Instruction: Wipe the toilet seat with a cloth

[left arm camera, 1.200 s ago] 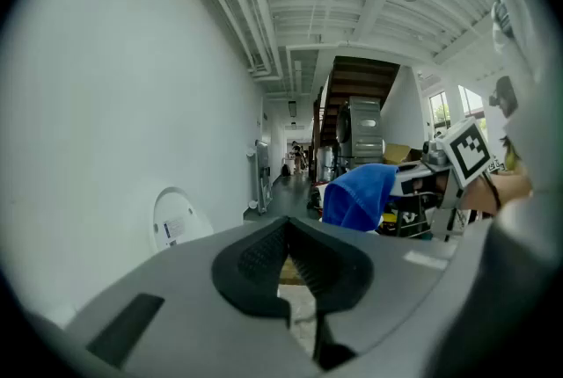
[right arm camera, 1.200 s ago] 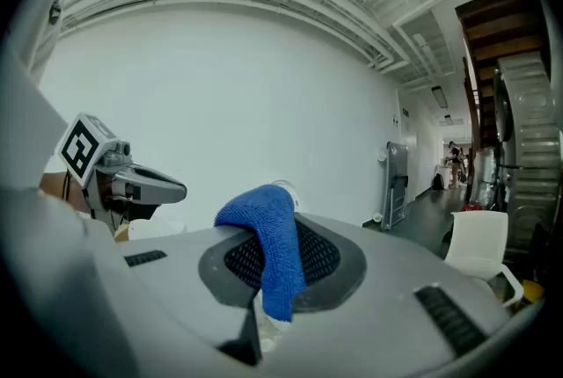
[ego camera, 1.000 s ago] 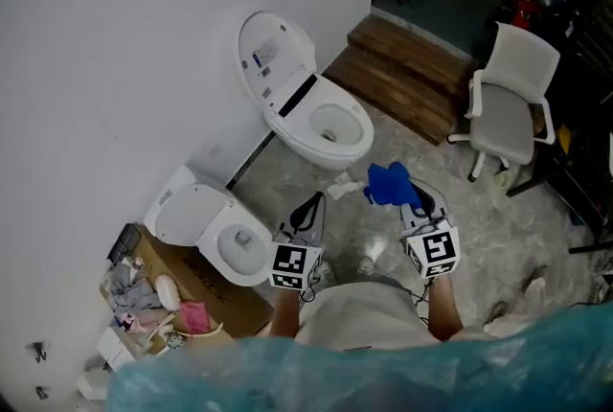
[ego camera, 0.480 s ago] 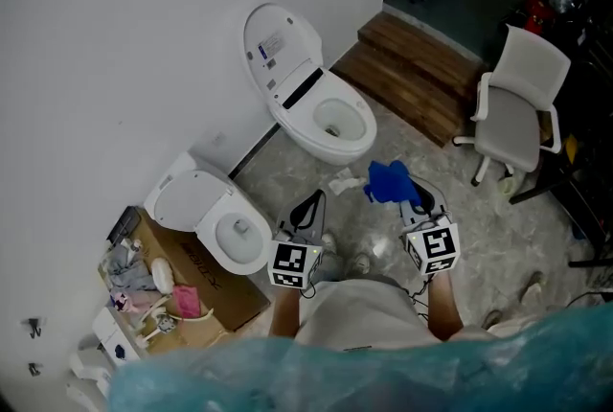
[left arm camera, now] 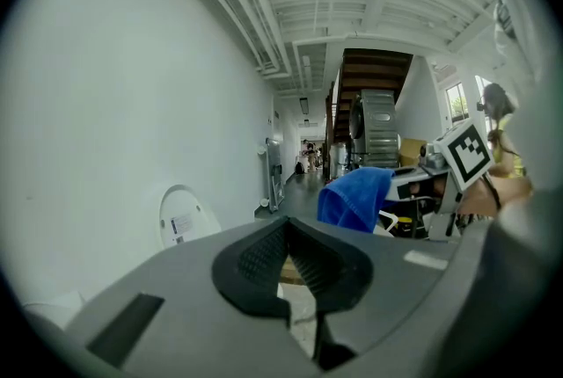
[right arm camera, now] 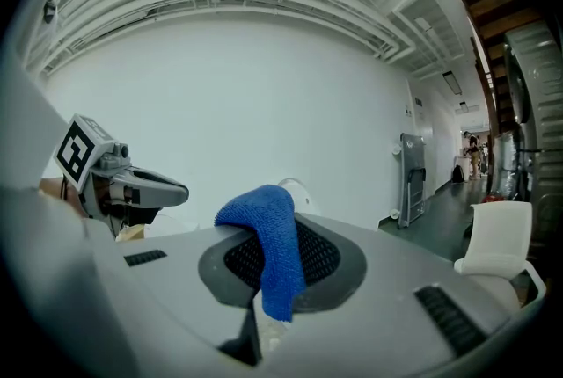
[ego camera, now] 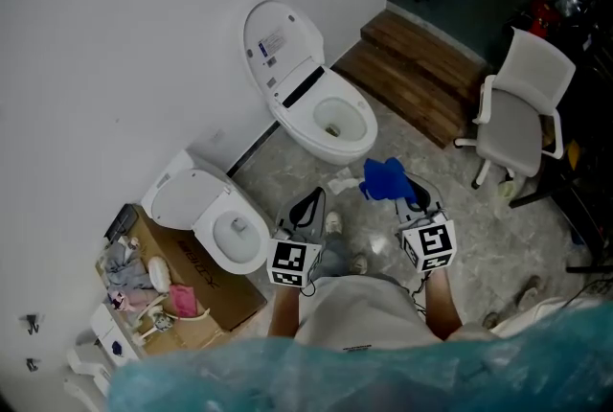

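Blue cloth (ego camera: 386, 180) pinched in right gripper (ego camera: 410, 197), left gripper (ego camera: 308, 209) closed empty; loosely draped cloth may slip out before reaching the toilet seat (ego camera: 362, 130)

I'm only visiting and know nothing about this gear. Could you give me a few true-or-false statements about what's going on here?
1. The right hand-held gripper holds a blue cloth. True.
2. The cloth rests on the toilet seat. False: it is held in the air, short of the seat.
3. The left hand-held gripper carries a sponge. False: its jaws are together on nothing.
4. The second toilet has its lid raised. True.
5. A white chair stands off to the right. True.
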The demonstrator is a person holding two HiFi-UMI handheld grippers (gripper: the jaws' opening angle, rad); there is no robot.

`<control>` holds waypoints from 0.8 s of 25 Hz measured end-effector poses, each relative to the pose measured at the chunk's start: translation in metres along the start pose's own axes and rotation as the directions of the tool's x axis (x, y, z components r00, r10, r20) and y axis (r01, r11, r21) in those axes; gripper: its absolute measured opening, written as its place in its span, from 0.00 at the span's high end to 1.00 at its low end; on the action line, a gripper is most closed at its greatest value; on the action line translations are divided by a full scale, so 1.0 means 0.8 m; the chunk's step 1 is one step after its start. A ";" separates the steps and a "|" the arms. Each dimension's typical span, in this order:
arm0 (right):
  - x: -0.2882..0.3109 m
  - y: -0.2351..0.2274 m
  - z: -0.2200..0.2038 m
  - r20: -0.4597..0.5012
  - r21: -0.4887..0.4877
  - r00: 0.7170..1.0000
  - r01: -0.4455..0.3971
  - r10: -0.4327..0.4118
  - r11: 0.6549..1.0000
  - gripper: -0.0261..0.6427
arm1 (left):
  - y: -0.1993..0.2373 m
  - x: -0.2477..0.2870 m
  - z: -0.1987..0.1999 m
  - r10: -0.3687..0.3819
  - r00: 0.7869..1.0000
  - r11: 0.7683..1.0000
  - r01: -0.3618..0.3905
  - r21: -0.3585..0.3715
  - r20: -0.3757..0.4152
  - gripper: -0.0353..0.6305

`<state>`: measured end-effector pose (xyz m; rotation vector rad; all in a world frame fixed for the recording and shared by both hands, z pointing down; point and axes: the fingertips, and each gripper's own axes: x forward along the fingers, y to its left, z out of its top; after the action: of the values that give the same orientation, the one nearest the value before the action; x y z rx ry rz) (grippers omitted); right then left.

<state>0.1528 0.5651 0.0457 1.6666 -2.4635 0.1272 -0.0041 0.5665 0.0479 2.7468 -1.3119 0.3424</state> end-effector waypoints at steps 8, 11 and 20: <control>0.055 -0.015 -0.004 -0.024 0.001 1.000 0.009 -0.009 1.000 0.93 | 0.041 0.040 -0.005 -0.006 1.000 1.000 0.005 -0.021 -0.003 0.93; 0.083 -0.019 -0.002 -0.040 -0.003 0.999 0.012 -0.012 1.000 0.93 | 0.065 0.058 -0.005 -0.010 1.000 1.000 0.010 -0.030 -0.009 0.93; 0.184 -0.030 0.012 -0.079 -0.009 0.996 0.039 -0.040 0.999 0.93 | 0.151 0.125 -0.001 -0.061 0.998 0.997 0.060 -0.049 -0.018 0.93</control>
<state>0.1205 0.4200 0.0624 1.6730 -2.3698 0.1758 -0.0376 0.4148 0.0689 2.7291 -1.2125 0.3270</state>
